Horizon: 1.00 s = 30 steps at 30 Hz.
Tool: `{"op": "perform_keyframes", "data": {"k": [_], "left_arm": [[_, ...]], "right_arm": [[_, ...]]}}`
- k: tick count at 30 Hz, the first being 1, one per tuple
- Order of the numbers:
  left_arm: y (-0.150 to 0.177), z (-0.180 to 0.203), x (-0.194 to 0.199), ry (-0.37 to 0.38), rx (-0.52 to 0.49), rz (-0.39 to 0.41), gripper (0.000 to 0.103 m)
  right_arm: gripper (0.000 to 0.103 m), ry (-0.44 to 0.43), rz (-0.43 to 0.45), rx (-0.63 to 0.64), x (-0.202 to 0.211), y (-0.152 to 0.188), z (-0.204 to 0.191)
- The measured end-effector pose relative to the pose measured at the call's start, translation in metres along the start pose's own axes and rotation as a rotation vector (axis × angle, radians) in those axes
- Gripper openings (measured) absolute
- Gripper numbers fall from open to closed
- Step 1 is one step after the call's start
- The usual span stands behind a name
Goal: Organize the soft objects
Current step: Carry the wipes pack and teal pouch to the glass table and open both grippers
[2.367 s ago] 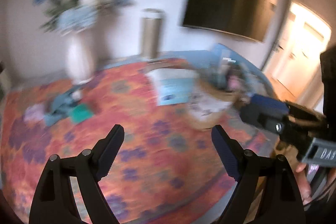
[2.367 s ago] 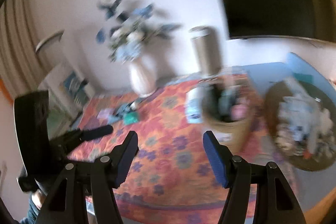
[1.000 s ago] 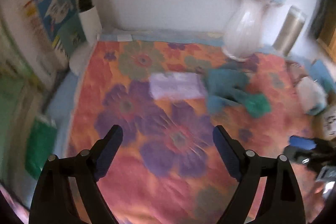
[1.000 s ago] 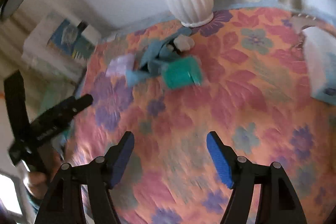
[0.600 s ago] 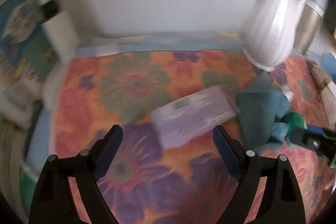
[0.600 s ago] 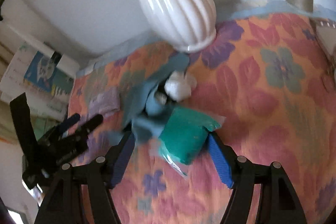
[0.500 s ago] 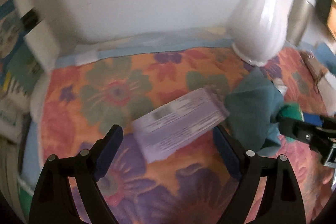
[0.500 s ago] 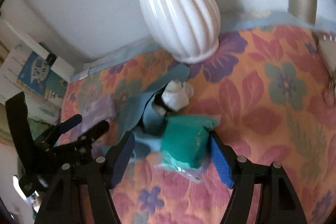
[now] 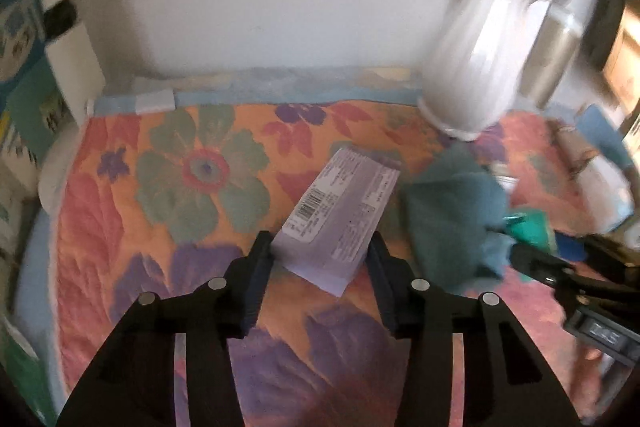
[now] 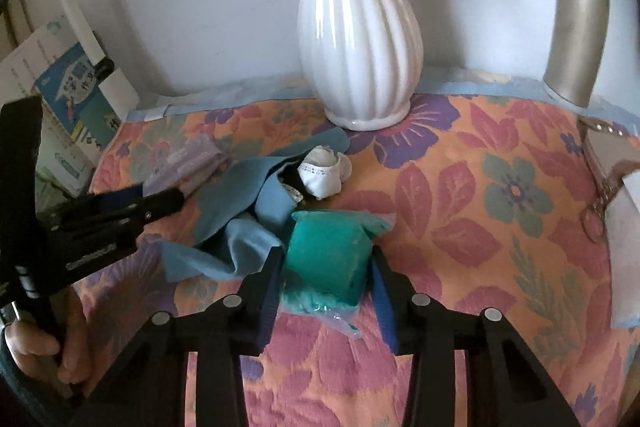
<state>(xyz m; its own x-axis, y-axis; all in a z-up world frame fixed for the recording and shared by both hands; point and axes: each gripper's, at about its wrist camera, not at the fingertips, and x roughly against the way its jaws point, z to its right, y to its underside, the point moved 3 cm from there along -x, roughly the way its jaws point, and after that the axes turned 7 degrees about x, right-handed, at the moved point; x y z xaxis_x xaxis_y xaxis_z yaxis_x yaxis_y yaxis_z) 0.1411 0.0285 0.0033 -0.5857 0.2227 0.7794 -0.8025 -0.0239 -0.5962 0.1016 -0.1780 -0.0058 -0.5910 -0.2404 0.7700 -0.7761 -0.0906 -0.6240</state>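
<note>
A lavender printed soft pack [image 9: 344,211] lies on the floral quilt [image 9: 160,187]. My left gripper [image 9: 320,251] straddles its near end, jaws closing, both pads against its sides. A teal soft pack in clear wrap [image 10: 328,247] sits between the fingers of my right gripper [image 10: 326,263], whose jaws are closing with the pads touching it. Crumpled blue cloths [image 10: 240,195] and a white rolled sock [image 10: 324,175] lie just beyond it. The left gripper [image 10: 160,197] shows at the lavender pack [image 10: 188,163] in the right wrist view.
A tall white ribbed vase [image 10: 360,27] stands at the quilt's far edge, close behind the cloths. A gold cylinder bin [image 10: 576,27] is at the back right. Boxes and books [image 10: 72,83] lean at the left wall. A hand [image 10: 60,343] holds the left gripper.
Both grippers came forward and down onto the quilt. The left jaws narrowed around the lavender pack, and the right jaws narrowed around the teal pack.
</note>
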Motion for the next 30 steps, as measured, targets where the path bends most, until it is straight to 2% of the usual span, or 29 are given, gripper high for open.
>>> {"op": "perform_keyframes", "data": {"k": [3,9,15,17,19,21,22,23,26,30], "left_arm": [[0.020,0.002,0.025,0.029,0.037,-0.004,0.042],[0.083,0.025,0.073,0.014,0.047,-0.026,0.042],[0.138,0.051,0.090,0.052,0.089,-0.053,0.042],[0.149,0.063,0.092,0.068,0.084,-0.068,0.042],[0.162,0.077,0.096,0.062,0.030,-0.062,0.043],[0.164,0.086,0.095,0.022,-0.015,-0.057,0.056],[0.164,0.088,0.094,0.010,-0.028,-0.057,0.069],[0.164,0.088,0.094,-0.003,-0.036,-0.053,0.073],[0.161,0.083,0.097,-0.042,-0.037,-0.032,0.075],[0.152,0.082,0.089,-0.001,-0.050,-0.051,0.077]], "right_arm": [[0.040,-0.052,0.016,-0.022,0.018,0.012,0.005],[0.040,-0.141,0.014,-0.015,0.066,0.052,0.013],[0.040,-0.039,-0.030,0.056,0.097,0.103,0.022],[0.040,-0.030,-0.042,0.042,0.103,0.117,0.029],[0.044,-0.051,-0.037,0.001,0.111,0.130,0.041],[0.051,-0.069,-0.032,-0.022,0.119,0.138,0.049],[0.053,-0.069,-0.032,-0.024,0.123,0.141,0.052],[0.053,-0.056,-0.030,-0.024,0.127,0.143,0.054],[0.053,0.003,-0.034,-0.026,0.130,0.148,0.059],[0.061,0.001,-0.031,-0.043,0.128,0.146,0.057]]}}
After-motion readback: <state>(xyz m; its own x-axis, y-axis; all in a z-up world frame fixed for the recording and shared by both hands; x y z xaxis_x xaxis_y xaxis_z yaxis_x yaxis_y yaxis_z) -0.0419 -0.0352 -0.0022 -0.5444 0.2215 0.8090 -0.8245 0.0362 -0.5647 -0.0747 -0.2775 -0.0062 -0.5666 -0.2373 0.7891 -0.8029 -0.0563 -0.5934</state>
